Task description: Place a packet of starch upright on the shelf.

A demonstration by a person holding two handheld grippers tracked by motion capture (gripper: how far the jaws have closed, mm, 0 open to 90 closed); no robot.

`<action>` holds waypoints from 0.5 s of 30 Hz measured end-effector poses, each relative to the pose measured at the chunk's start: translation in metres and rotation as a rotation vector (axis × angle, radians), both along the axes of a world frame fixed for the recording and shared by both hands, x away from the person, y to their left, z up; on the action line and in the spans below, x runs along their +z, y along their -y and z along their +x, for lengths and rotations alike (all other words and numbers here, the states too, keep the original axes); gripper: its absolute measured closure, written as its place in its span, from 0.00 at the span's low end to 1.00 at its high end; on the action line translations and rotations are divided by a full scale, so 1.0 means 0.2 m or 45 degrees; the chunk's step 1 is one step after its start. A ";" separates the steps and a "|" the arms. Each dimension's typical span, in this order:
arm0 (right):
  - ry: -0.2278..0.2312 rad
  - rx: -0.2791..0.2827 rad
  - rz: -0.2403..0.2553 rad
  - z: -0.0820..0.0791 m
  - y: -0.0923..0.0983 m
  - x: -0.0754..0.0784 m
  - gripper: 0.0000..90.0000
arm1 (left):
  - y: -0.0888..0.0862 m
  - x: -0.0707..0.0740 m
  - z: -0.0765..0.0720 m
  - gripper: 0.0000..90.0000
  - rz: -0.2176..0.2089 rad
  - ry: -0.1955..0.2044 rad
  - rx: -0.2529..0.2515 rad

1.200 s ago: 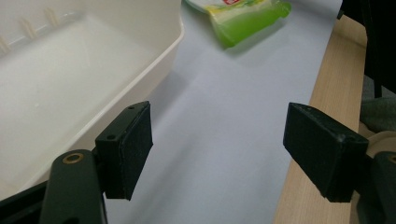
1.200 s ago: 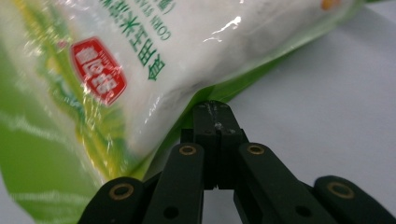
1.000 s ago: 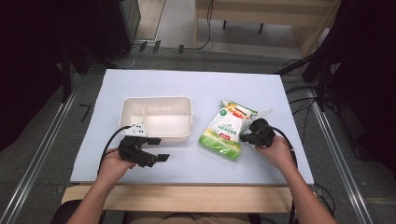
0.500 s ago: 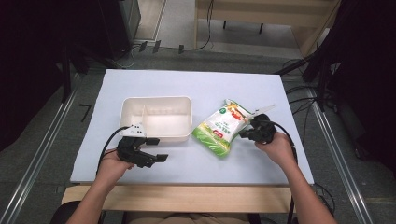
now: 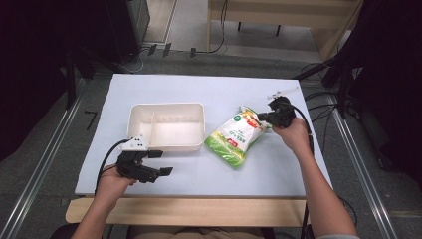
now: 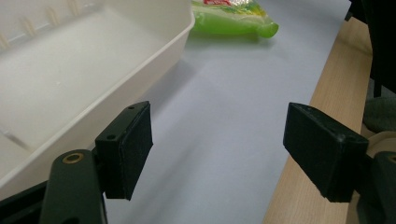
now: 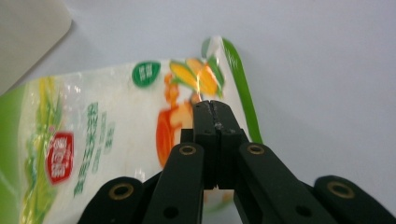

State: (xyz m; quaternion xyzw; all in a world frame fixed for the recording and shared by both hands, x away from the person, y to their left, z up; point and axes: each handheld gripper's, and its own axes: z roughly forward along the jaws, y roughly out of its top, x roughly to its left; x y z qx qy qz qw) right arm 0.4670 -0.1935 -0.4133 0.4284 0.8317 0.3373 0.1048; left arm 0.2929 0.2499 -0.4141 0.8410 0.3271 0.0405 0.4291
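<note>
— Two hand-held grippers at the worktop (image 5: 189, 89); where does each one sit?

— Left hand-held gripper (image 5: 158, 163) hovers low over the near left part of the pale blue surface, just in front of the white tray (image 5: 167, 143). Its jaws stand wide apart with nothing between them; in the left gripper view the tray's (image 6: 154, 60) wall runs just beside the left pad (image 6: 135, 144).

— And the right one?

— Right hand-held gripper (image 5: 262, 118) is clamped on the far end of the snack bag (image 5: 234, 137), jaws pressed together on the printed film. The right gripper view shows the tips closed over the corn picture on the bag (image 7: 107, 140).

— Where does the bag lie?

— Just right of the tray, slanting, its green lower end toward the near edge. Whether that end rests on the surface or hangs slightly above it, I cannot tell. A corner of the tray (image 7: 28, 32) shows at the upper left of the right gripper view, apart from the bag.

— Anything inside the tray?

— One divider near its left end.
</note>
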 end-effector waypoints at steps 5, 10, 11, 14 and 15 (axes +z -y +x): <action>-0.005 0.041 -0.024 0.11 -0.10 0.01 1.00 | -0.01 -0.01 -0.01 0.28 0.002 -0.002 0.011; -0.041 0.085 -0.056 0.25 -0.27 -0.01 1.00 | -0.03 -0.01 -0.03 0.28 -0.007 0.000 0.015; -0.047 0.095 -0.067 0.27 -0.29 -0.02 1.00 | -0.03 -0.01 -0.03 0.28 -0.010 -0.001 0.020; -0.085 0.098 -0.099 0.33 -0.35 -0.07 1.00 | -0.04 -0.01 -0.03 0.28 -0.008 -0.001 0.021; -0.093 0.095 -0.114 0.33 -0.36 -0.08 1.00 | -0.04 -0.01 -0.03 0.28 -0.014 0.001 0.018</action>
